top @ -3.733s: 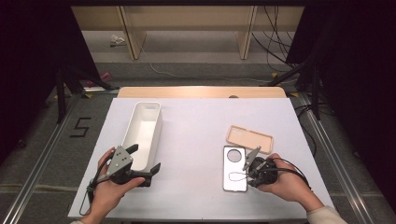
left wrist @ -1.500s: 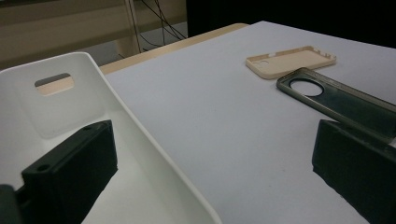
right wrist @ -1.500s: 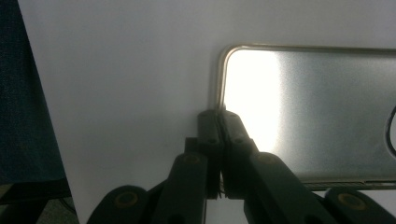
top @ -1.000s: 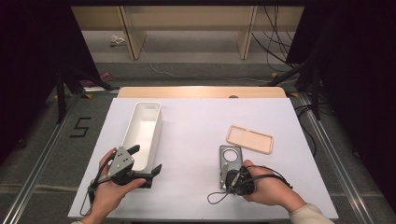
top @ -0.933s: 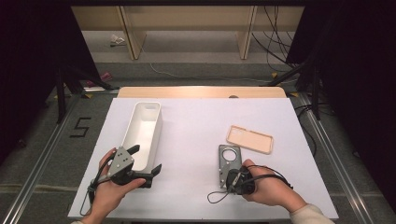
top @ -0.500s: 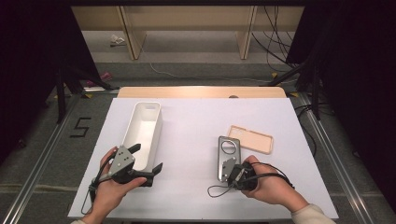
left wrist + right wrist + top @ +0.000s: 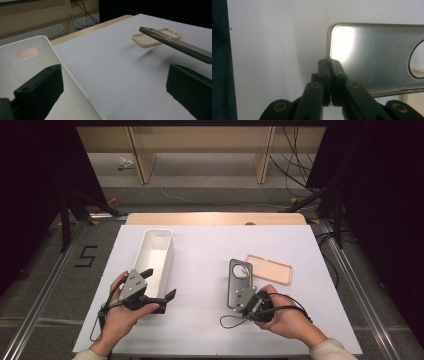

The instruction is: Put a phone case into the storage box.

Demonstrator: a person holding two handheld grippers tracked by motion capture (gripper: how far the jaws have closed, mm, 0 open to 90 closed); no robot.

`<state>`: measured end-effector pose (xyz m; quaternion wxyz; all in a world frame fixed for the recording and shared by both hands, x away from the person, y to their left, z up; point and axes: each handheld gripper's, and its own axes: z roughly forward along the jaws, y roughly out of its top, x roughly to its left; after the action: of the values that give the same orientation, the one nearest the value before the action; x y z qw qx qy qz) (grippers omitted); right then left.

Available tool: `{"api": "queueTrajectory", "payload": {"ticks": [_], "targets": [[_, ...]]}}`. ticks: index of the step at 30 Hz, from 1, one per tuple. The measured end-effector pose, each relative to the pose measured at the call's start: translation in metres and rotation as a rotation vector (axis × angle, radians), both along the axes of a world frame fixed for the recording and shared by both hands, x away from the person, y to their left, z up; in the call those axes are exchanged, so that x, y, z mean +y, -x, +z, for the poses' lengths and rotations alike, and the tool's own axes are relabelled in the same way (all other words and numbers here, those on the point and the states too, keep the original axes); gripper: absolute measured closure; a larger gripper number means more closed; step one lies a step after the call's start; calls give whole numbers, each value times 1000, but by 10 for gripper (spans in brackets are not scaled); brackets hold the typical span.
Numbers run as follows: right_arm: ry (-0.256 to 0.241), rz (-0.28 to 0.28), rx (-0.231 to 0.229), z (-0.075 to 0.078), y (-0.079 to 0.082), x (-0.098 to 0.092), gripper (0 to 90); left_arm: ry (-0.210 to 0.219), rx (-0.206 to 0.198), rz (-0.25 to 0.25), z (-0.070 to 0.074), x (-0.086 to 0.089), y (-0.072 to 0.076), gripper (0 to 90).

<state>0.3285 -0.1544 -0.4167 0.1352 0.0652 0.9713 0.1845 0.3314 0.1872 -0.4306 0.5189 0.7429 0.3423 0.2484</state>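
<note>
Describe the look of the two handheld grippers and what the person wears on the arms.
Both are black two-jaw tools with a grey three-cornered plate on top: the left gripper and the right gripper. A thin black cable loops from the right one. Its jaw links carry brass-coloured pivot pins. The person's sleeve cuffs are light, cream-coloured.

Black two-jaw grippers (image 7: pixel 159 285) (image 7: pixel 239 296) with brass-ringed pivots, grey triangular top plates, trailing black cables; cream sleeve cuffs (image 7: pixel 327 351).

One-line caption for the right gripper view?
Right gripper shut on the edge of a grey phone case above the white table.
</note>
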Motion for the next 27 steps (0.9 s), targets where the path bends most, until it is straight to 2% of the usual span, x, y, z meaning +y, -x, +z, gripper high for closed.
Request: {"api": "queueTrajectory", "payload": {"ticks": [3, 12, 15, 19, 27], "targets": [[-20, 16, -17, 0, -1, 0, 890, -5, 6, -8, 4, -5, -3, 15], [-57, 12, -49, 1, 0, 2, 890, -3, 15, -15, 16, -17, -13, 26], [-66, 15, -56, 1, 0, 3, 890, -5, 31, -26, 20, -24, -17, 32], [-78, 18, -63, 1, 0, 5, 890, -10, 25, -47, 26, -35, -24, 41], [-87, 32, -66, 2, 0, 9, 890, -11, 39, -55, 34, -49, -34, 52]]}}
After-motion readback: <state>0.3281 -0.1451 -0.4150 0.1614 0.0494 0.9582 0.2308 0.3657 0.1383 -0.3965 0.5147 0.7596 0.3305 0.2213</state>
